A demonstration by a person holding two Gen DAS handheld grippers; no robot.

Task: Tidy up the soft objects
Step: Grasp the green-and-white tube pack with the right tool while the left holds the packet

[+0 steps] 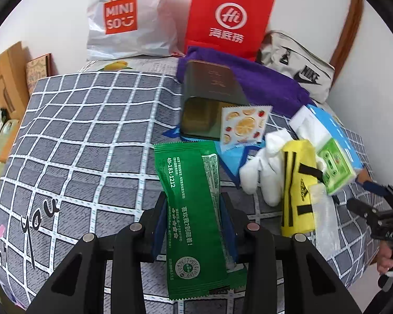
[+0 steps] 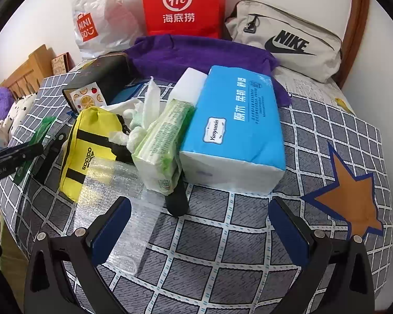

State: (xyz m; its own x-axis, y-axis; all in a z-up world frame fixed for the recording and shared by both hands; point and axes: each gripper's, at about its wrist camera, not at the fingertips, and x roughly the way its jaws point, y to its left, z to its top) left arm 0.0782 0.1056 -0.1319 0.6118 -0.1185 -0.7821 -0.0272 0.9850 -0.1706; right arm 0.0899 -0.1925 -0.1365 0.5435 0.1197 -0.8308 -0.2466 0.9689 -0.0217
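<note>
Left gripper [image 1: 194, 222]: jaws drawn in on green sachet [image 1: 194, 209], blue pads pressing both long edges; sachet upright between them and lifted clear of the checked bedspread [image 1: 91, 130].

Right gripper [image 2: 200, 225]: jaws wide apart, nothing between them; poised over bare bedspread just near of the pile; clear bubble-wrap strip [image 2: 118, 196] beside its left finger.

Pile, right half of bed, unsorted:
- yellow pouch [image 2: 86, 151], near left of pile, lying on its side.
- green tissue pack [image 2: 162, 146], opened, leaning against blue tissue pack [image 2: 235, 130]; both touching.
- white crumpled tissues [image 2: 149, 104], loose, between pouch and packs.
- white glove [image 1: 264, 167], far side of pouch, partly under it.
- black object [image 2: 178, 201] poking out from under green pack; kind not clear.

Farther:
- dark tin [image 1: 209, 104], lying on its side and open; fruit-print sachet [image 1: 243, 125] propped at its mouth.
- purple towel [image 2: 196, 55], spread behind pile.
- grey waist bag [image 2: 288, 41], red paper bag [image 2: 180, 5], white plastic bag [image 2: 97, 21], along far wall.

Progress, judged: early. One item in hand, not yet placed; destination not evident; remainder heaped and ungrouped.
</note>
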